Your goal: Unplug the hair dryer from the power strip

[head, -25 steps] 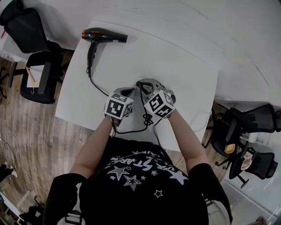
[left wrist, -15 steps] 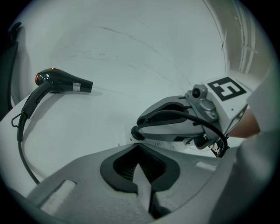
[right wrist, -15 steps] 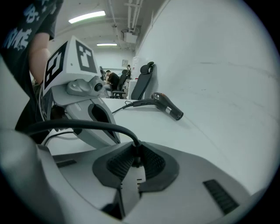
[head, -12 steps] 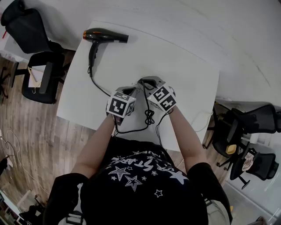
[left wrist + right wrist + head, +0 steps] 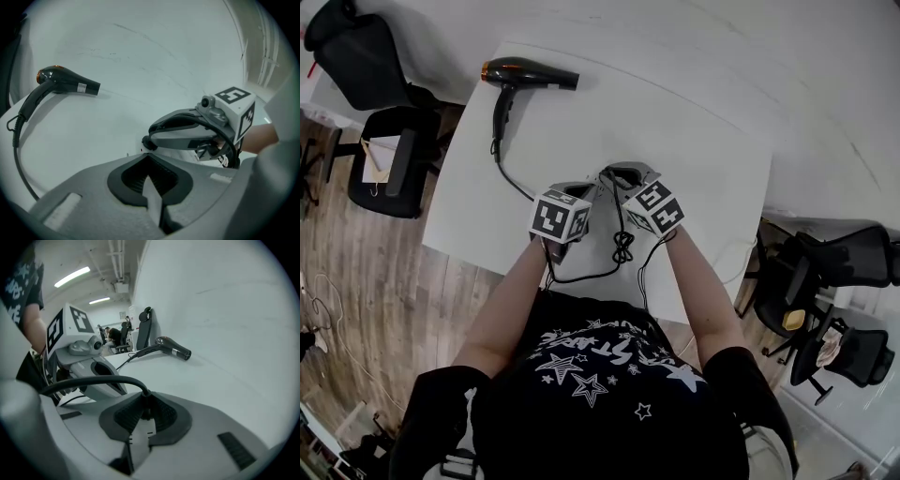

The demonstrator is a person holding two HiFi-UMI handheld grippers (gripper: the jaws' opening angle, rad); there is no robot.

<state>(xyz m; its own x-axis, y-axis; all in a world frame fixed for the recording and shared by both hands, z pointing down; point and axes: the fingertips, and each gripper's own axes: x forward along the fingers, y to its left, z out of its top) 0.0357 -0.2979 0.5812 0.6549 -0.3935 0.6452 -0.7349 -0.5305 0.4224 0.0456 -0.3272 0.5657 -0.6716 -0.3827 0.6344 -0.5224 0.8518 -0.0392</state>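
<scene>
Both grippers have edged a little farther from the person since the earlier frames, and the right gripper [image 5: 612, 178] is slightly more to the right. The hair dryer [image 5: 525, 73] sits where it did on the tabletop [image 5: 703, 159].

The hair dryer lies on its side at the far left corner, well apart from the grippers. Its black cord [image 5: 508, 178] runs back across the tabletop toward them and hangs in a knotted loop [image 5: 622, 247] between the two marker cubes, near the front edge.

In the right gripper view the jaws are pinching the black plug [image 5: 146, 409], with the cord arching out of it to the left.

The left gripper [image 5: 151, 174] sits just beside the right one, tips almost meeting. Its jaws are pressed on a thin white edge that reads as the power strip [image 5: 134, 151], which has a small red mark just past the tips. White on white, so the outline is hard to make out.

A black office chair [image 5: 389, 159] stands off the left side.
</scene>
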